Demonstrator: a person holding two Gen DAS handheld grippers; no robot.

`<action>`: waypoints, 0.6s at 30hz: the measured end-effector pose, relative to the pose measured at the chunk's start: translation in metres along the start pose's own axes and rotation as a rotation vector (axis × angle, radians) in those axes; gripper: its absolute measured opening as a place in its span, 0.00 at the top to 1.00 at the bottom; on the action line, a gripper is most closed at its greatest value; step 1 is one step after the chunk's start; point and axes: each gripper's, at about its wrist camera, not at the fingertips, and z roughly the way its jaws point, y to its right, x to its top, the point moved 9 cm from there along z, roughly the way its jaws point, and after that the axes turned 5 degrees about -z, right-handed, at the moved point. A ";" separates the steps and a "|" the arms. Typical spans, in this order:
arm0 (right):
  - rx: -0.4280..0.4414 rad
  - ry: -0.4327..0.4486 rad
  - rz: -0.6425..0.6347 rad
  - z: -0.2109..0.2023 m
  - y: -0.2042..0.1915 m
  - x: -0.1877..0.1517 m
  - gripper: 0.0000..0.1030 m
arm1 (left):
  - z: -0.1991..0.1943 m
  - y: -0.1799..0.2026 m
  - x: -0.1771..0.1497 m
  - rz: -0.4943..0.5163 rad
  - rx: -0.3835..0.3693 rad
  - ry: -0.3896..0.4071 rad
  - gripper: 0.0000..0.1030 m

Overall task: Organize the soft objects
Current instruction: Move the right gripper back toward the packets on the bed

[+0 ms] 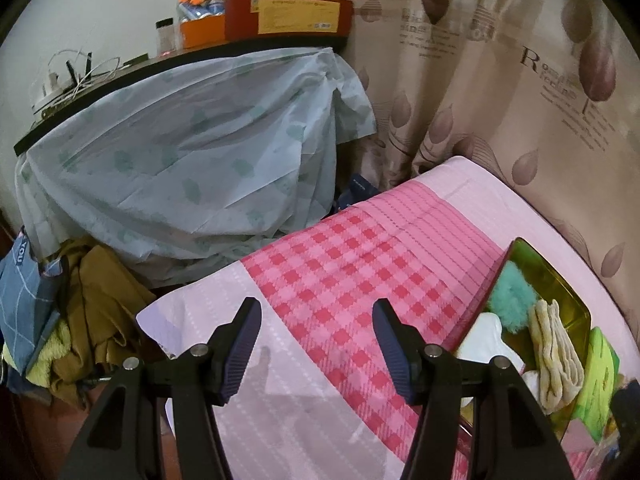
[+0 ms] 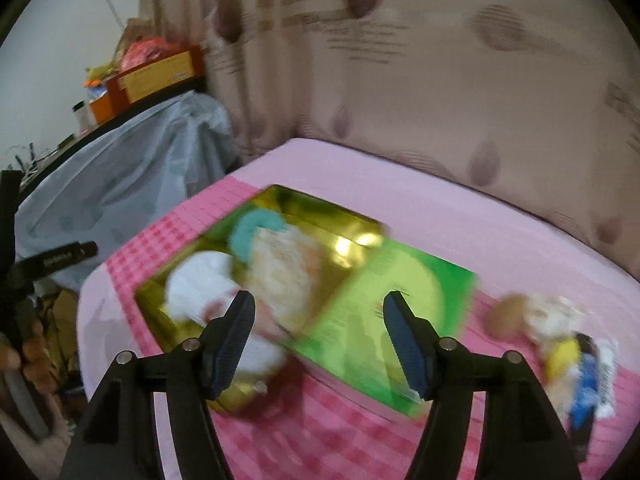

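Observation:
A shiny gold tray (image 2: 352, 226) lies on the pink checked bed cover (image 2: 460, 216). In it lie a teal fluffy item (image 2: 250, 228), a cream folded cloth (image 2: 280, 268) and a white soft item (image 2: 198, 284). A green packet (image 2: 384, 296) rests on its right end. A small plush toy (image 2: 560, 340) lies on the bed to the right. My right gripper (image 2: 318, 338) is open and empty above the tray; this view is blurred. My left gripper (image 1: 316, 346) is open and empty over the bed cover (image 1: 340, 264), left of the tray (image 1: 560, 276).
A shelf (image 1: 120, 72) with boxes and cables stands at the back, a pale blue sheet (image 1: 192, 160) draped under it. A heap of clothes (image 1: 92, 308) lies at the bed's left edge. A patterned curtain (image 1: 500, 60) hangs behind the bed.

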 end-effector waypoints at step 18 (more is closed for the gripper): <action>-0.387 -0.122 0.307 -0.068 0.273 -0.127 0.38 | -0.023 0.051 -0.010 0.186 -0.107 0.084 0.42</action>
